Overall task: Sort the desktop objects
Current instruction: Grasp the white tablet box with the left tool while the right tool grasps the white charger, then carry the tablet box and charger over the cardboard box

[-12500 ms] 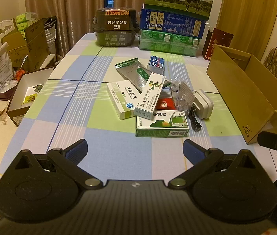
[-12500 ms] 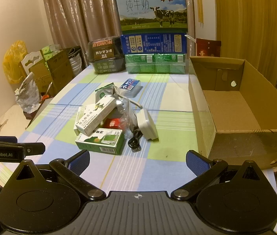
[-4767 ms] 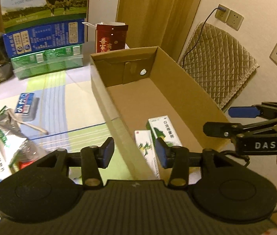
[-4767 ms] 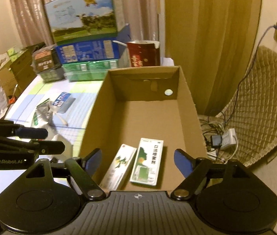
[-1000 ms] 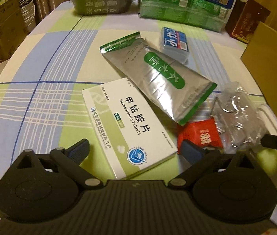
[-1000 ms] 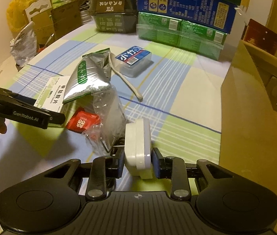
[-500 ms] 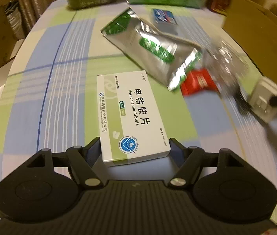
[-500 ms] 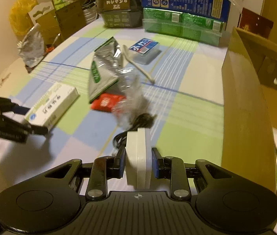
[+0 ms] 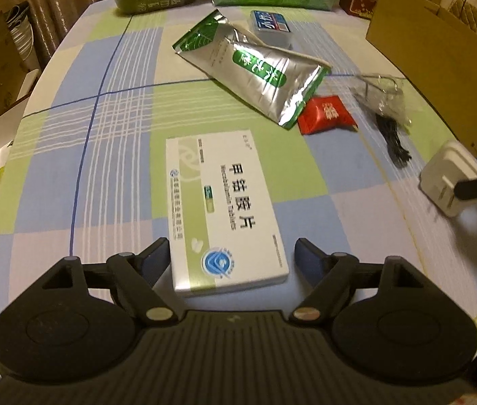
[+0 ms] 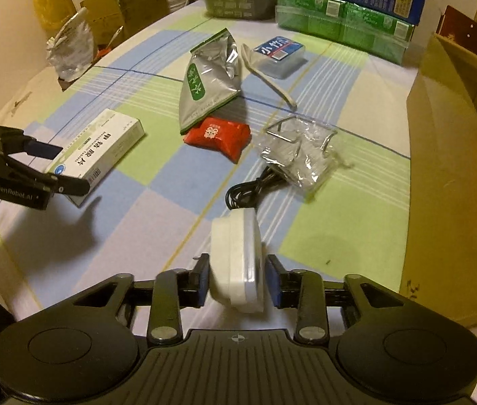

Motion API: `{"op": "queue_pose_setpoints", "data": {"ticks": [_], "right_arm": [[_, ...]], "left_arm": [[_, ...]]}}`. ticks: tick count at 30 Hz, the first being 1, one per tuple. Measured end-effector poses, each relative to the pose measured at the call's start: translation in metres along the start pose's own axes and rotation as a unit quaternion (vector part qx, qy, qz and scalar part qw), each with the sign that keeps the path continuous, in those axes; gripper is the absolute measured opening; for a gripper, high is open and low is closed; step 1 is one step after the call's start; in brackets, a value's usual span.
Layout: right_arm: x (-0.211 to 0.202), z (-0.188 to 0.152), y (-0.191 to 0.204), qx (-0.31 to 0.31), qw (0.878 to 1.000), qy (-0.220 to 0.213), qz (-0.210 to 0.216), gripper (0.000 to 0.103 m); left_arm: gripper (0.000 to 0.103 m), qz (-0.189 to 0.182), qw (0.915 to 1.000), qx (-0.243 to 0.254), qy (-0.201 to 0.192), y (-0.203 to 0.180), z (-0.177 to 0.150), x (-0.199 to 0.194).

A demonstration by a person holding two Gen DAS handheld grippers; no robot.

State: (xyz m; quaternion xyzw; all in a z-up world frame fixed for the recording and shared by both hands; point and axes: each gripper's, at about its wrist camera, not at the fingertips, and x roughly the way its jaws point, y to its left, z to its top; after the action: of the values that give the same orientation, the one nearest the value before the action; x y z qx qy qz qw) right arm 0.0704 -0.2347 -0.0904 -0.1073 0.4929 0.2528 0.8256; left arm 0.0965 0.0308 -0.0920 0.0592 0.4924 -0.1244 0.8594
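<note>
**Right gripper pinches charger, left gripper straddles tablet box**

We see the right gripper (image 10: 237, 283) with its fingers (image 10: 203, 280) drawn in close on the white charger (image 10: 236, 263), pads at both flat sides; a sliver of gap may show at the right pad. The charger looks lifted just off the checked tablecloth (image 10: 336, 222), its black cable (image 10: 252, 185) trailing to the cloth near the clear plastic bag (image 10: 300, 153).

The left gripper (image 9: 230, 258) has its fingers (image 9: 155, 258) spread wide, one on either side of the near end of the white tablet box (image 9: 224, 217). The left pad sits at the box edge, the right pad stands clear of it. The box lies flat on the cloth.

Beyond it lie the silver foil pouch (image 9: 255, 67), red packet (image 9: 326, 118) and blue-label plastic case (image 9: 270, 25). The cardboard box (image 10: 457, 155) stands at the right edge of the table.
</note>
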Motion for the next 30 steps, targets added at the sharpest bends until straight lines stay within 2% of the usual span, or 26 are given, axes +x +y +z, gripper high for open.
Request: {"op": "queue_pose_setpoints", "data": {"ticks": [12,18,21,23,30], "right_arm": [[0.013,0.003,-0.001,0.026,1.0,0.002,0.011,0.038],[0.014,0.003,-0.001,0.028,1.0,0.007,0.006,0.039],[0.013,0.002,0.0,0.025,1.0,0.005,0.004,0.04],[0.013,0.002,0.001,0.021,1.0,0.003,0.001,0.04],[0.004,0.001,0.007,0.0,1.0,-0.016,-0.019,0.03]], "left_arm": [[0.077,0.005,0.9994,-0.034,-0.009,0.009,0.017,0.015],[0.076,0.014,0.9997,-0.018,0.0,0.004,0.025,0.024],[0.069,0.024,0.9996,-0.009,0.009,0.002,0.026,0.029],[0.068,0.025,0.9996,-0.008,0.011,0.001,0.025,0.03],[0.067,0.025,0.9996,0.0,0.013,-0.003,0.023,0.027]]}}
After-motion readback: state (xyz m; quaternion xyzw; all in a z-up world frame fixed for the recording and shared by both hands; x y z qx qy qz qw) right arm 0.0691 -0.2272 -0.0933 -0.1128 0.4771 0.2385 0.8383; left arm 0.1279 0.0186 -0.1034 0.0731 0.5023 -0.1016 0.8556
